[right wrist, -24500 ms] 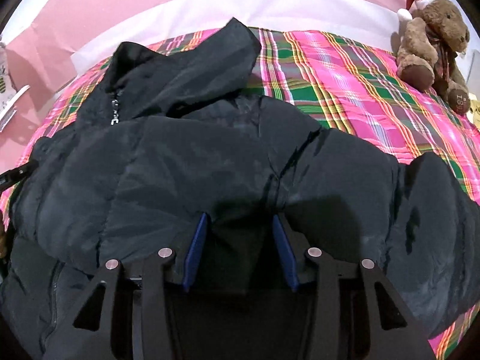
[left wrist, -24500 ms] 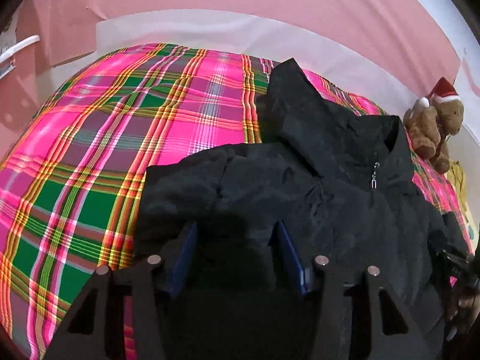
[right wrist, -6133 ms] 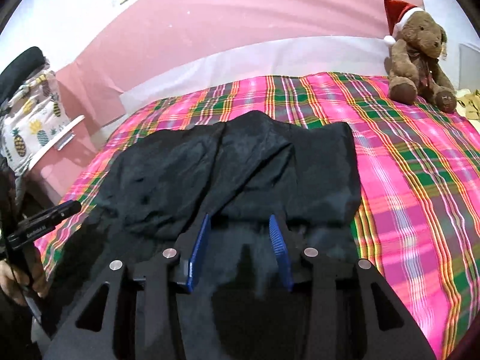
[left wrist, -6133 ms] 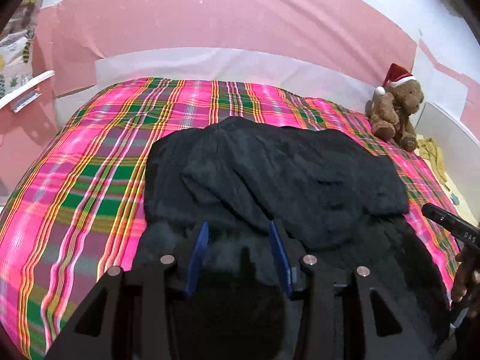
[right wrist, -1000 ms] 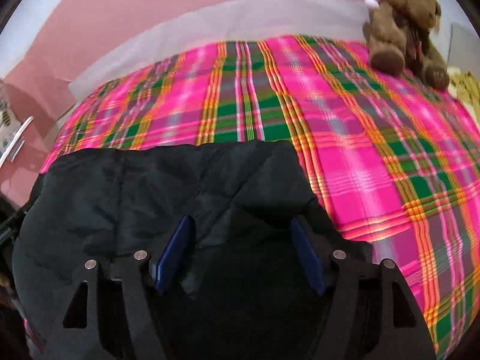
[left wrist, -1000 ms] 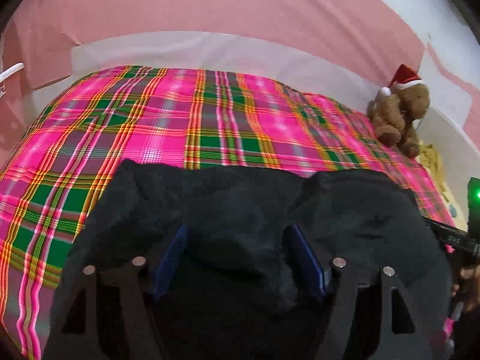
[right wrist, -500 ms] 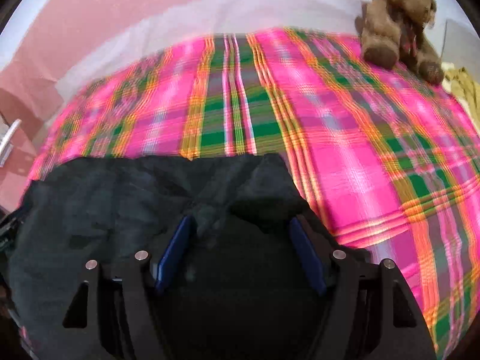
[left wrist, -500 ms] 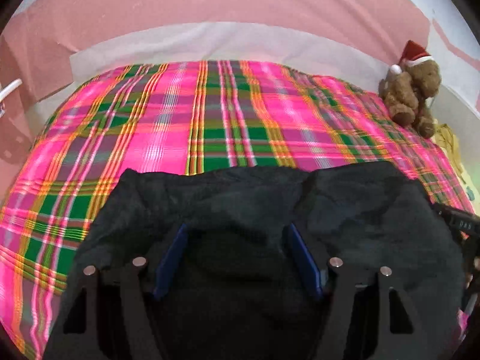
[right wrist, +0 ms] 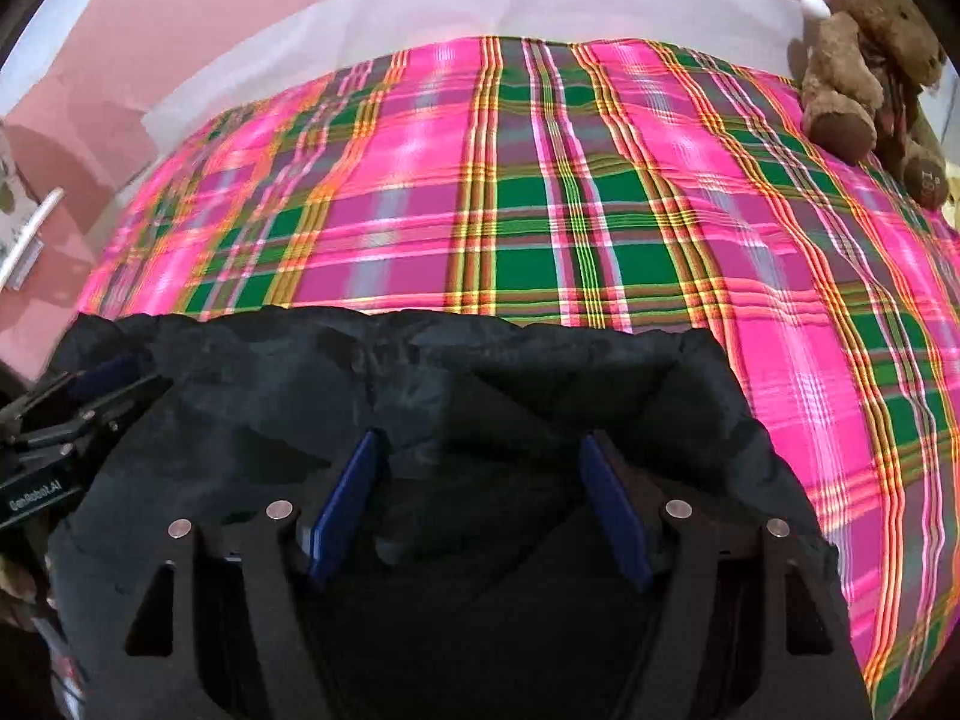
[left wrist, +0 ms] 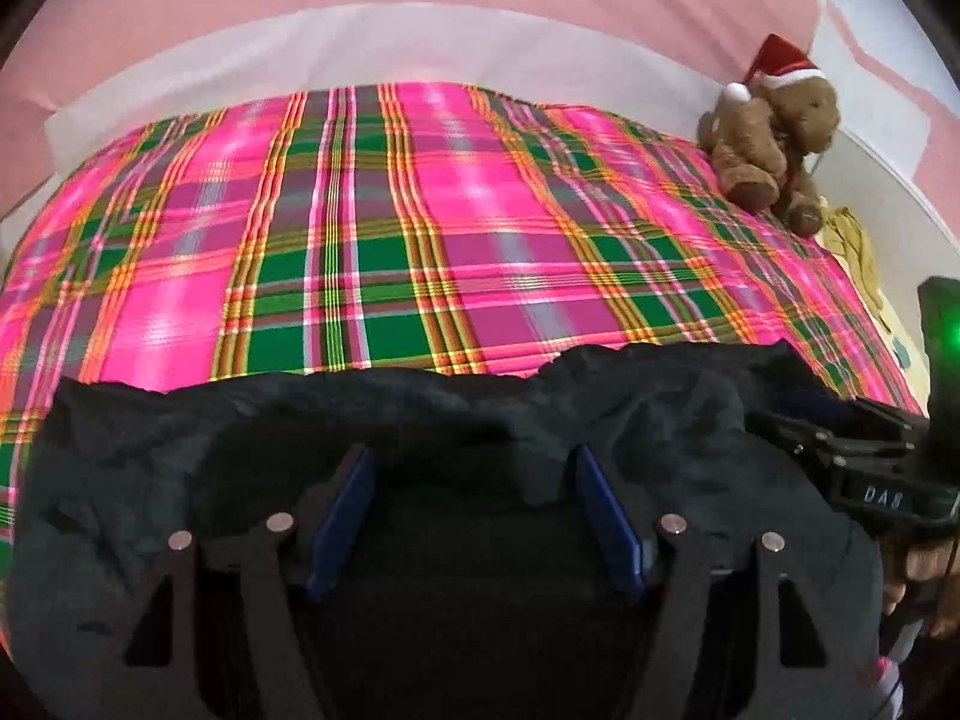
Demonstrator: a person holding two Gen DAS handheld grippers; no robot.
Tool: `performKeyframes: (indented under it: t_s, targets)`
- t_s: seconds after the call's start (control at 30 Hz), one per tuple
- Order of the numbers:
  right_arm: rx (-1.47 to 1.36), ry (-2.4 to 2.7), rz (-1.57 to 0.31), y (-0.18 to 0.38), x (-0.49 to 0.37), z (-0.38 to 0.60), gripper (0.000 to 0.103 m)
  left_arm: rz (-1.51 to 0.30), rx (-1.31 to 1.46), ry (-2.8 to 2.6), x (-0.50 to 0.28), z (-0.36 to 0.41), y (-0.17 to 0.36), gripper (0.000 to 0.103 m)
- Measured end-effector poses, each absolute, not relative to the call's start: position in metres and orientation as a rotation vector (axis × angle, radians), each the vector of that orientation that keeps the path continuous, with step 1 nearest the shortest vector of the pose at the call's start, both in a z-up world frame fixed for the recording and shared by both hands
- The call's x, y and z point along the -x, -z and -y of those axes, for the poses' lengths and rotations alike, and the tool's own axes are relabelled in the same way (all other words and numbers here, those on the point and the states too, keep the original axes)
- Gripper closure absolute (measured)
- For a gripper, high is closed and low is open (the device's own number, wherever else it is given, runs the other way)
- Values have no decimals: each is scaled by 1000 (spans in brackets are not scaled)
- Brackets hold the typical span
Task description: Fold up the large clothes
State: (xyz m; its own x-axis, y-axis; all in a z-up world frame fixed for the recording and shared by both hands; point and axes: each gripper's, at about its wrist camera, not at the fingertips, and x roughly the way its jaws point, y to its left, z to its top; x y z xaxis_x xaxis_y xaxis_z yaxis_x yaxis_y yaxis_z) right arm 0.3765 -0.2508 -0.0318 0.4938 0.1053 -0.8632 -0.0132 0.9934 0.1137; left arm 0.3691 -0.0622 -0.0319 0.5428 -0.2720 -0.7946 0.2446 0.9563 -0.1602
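A black puffy jacket (left wrist: 420, 420) lies folded into a thick bundle at the near side of the plaid bed (left wrist: 420, 228). My left gripper (left wrist: 469, 462) is shut on the bundle's left part, with dark fabric filling the gap between its blue pads. Over the right part (right wrist: 420, 372) my right gripper (right wrist: 481, 441) is shut on a thick fold in the same way. Each gripper shows at the edge of the other's view: the right gripper (left wrist: 864, 468) and the left gripper (right wrist: 60, 438). The jacket's near half is hidden under the grippers.
A brown teddy bear (left wrist: 768, 144) in a red Santa hat sits at the bed's far right corner (right wrist: 864, 78). Yellow cloth (left wrist: 852, 240) lies beside it. Pink and white wall panels stand behind the bed. A person's hand (left wrist: 924, 570) holds the right gripper.
Both grippers have drawn back toward the near edge of the bed with the jacket bundle between their pads. More of the plaid cover shows beyond the jacket's far edge.
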Motion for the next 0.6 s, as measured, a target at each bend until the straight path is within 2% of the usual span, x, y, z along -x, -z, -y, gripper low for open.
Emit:
performKeyframes:
  t_s: [0.6]
  targets:
    - [-106, -63, -1004, 48, -384, 251, 33, -935, -4, 283, -375, 70, 51, 32]
